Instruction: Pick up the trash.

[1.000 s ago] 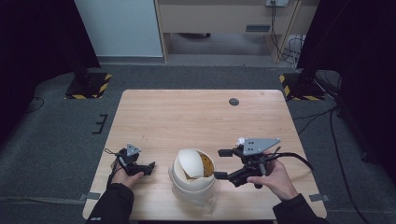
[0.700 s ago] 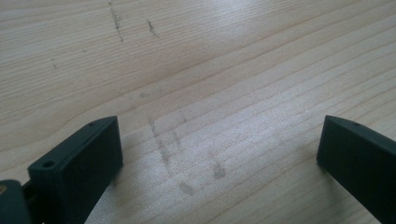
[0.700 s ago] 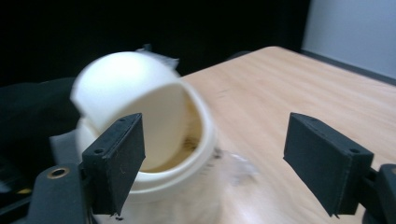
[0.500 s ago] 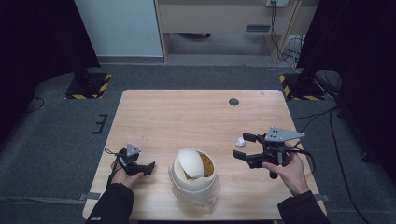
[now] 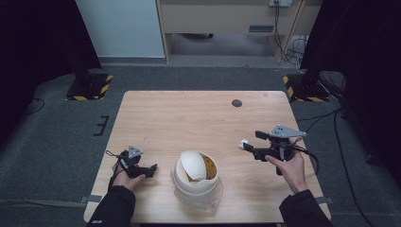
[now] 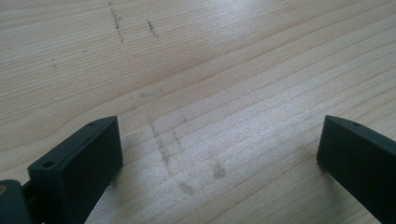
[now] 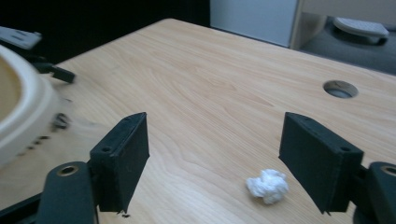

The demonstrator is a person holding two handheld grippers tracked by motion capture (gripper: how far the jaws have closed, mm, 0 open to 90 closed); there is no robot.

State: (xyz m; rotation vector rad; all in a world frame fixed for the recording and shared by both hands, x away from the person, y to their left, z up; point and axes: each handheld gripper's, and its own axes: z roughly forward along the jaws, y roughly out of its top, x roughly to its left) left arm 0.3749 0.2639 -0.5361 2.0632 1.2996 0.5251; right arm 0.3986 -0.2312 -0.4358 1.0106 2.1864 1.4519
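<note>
High view, left to right: left gripper (image 5: 152, 169) low on the table (image 5: 189, 118), jaws spread, nothing between. Cream bowls (image 5: 196, 177) stacked at front centre, contents unclear. Right gripper (image 5: 247, 146) jaws wide, empty, poised around a white paper wad (image 7: 267, 185). Probably reaching to grasp; next: lower, close on wad, likely carry to bowls.
</note>
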